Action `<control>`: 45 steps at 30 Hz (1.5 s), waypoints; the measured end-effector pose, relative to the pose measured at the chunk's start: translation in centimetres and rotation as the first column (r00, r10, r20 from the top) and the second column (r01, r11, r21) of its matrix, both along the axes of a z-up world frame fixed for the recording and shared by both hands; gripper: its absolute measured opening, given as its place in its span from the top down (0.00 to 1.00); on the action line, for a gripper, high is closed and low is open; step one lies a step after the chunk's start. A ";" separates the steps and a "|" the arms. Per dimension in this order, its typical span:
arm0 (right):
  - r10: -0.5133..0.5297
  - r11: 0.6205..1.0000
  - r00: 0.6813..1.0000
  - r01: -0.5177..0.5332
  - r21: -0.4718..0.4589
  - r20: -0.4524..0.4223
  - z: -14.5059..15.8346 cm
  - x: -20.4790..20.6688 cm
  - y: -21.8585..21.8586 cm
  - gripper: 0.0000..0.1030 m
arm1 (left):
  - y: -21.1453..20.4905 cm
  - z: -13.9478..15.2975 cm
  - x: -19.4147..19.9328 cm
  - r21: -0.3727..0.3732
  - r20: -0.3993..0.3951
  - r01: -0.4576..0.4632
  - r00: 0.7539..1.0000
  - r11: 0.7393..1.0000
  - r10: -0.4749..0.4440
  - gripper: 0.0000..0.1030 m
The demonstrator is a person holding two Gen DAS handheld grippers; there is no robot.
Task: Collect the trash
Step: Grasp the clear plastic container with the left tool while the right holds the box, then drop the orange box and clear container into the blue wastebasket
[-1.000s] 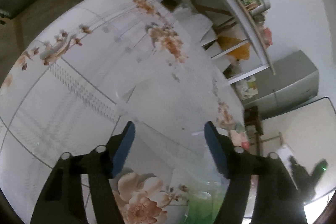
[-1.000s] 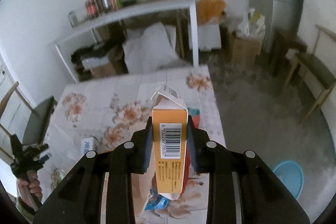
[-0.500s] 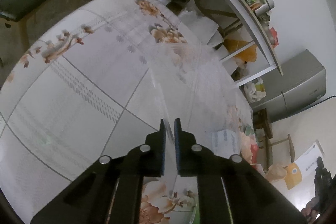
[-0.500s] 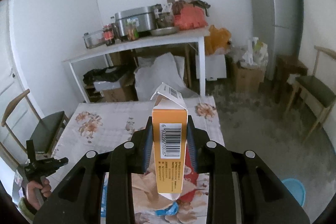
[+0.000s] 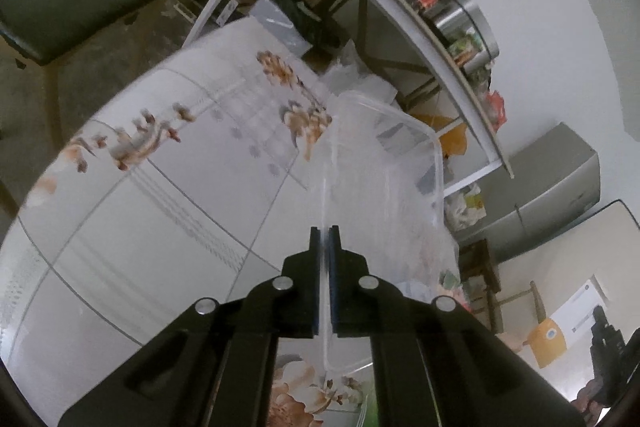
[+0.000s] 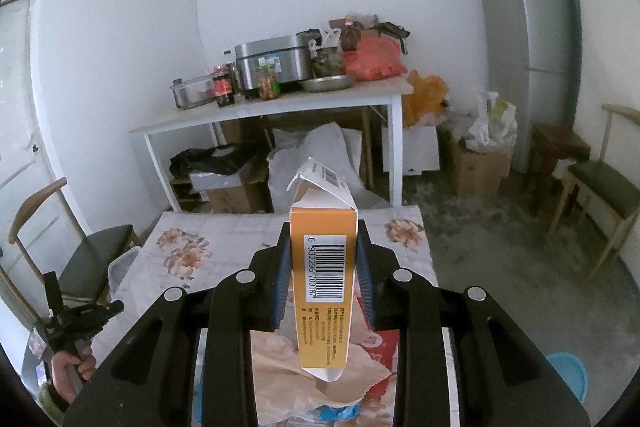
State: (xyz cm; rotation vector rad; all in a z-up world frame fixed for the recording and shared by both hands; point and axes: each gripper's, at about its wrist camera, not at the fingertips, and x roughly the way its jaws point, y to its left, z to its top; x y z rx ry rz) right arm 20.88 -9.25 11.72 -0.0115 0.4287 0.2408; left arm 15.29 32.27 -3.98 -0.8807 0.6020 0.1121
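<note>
Standing upright between blue pads, the orange carton (image 6: 323, 291) has its top flap open and barcode facing the camera; the right gripper (image 6: 323, 279) clamps it above the floral table (image 6: 224, 231), over crumpled paper (image 6: 280, 367). The left gripper (image 5: 324, 279), jaws nearly together, pinches the rim of a clear plastic container (image 5: 392, 163) raised over the tabletop.

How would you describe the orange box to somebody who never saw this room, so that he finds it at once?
Look above the floral table, in front of the white shelf table. The right claw is shut on the orange box, holding it upright in the air. Unlike the crumpled wrappers below it, it is a tall carton with a barcode and an open top flap.
</note>
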 end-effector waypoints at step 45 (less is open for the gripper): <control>-0.540 0.780 0.826 0.564 0.272 -0.165 -7.4 -16.8 -30.6 0.73 | -52.5 7.4 5.4 0.224 -0.155 0.836 0.538 0.501 -0.828 0.97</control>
